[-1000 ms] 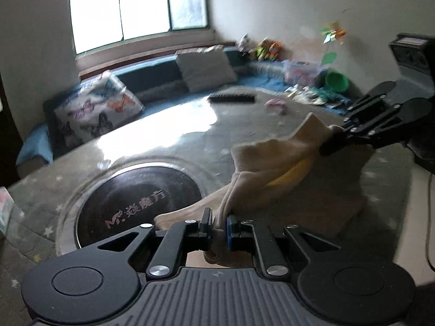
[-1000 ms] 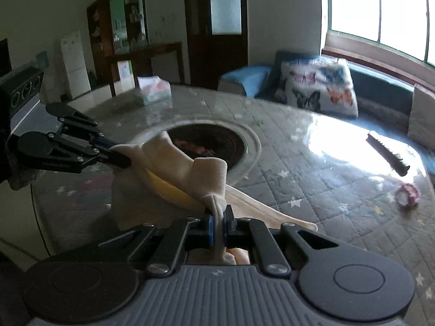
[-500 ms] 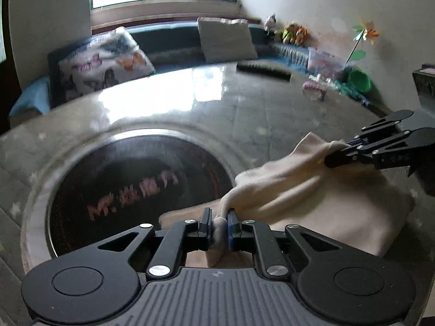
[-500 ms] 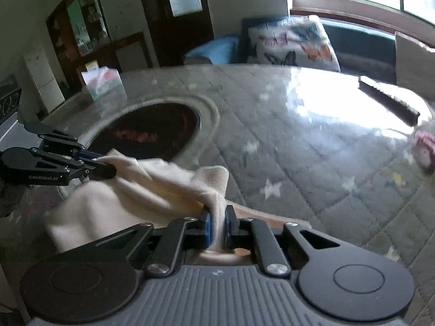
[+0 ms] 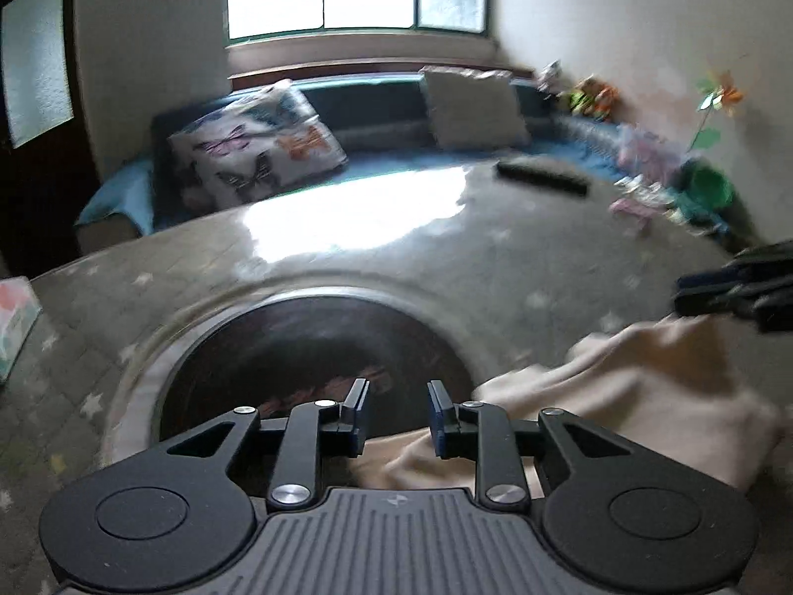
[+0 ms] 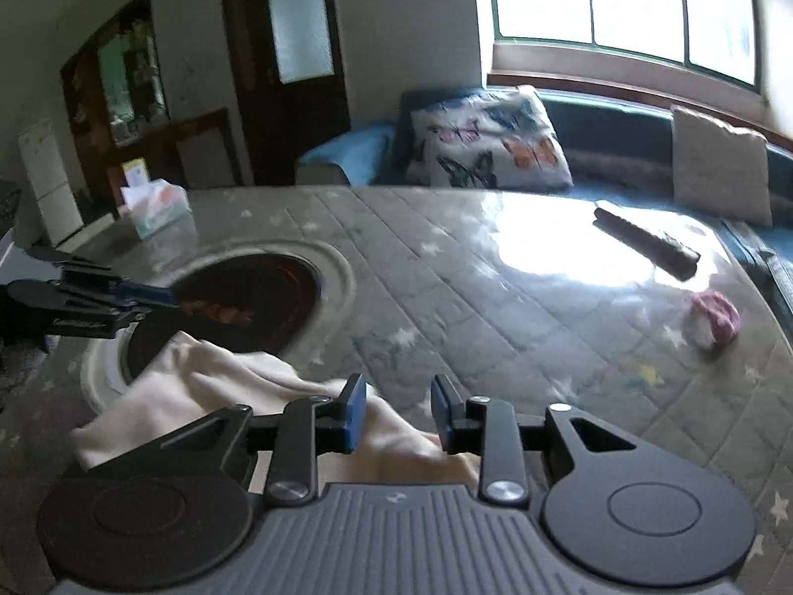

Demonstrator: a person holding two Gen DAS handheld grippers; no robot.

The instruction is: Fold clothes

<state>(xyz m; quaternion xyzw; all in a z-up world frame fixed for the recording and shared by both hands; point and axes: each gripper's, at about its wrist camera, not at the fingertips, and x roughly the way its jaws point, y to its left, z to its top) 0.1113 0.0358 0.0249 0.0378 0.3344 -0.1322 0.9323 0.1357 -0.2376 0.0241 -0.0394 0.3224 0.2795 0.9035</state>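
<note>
Fingers (image 5: 357, 411) of 2 grippers are opening, apart above 1 cream garment (image 5: 644, 396).

The left tongs (image 5: 394, 414) tilt down toward the tabletop (image 5: 520, 248), their jaws opening, with a clear gap between the blue pads and nothing pinched. The right tongs (image 6: 394, 409) tilt down likewise, jaws opening, pads apart and gripping nothing. Each pair shows at the edge of the other's view, the 2 apart.
</note>
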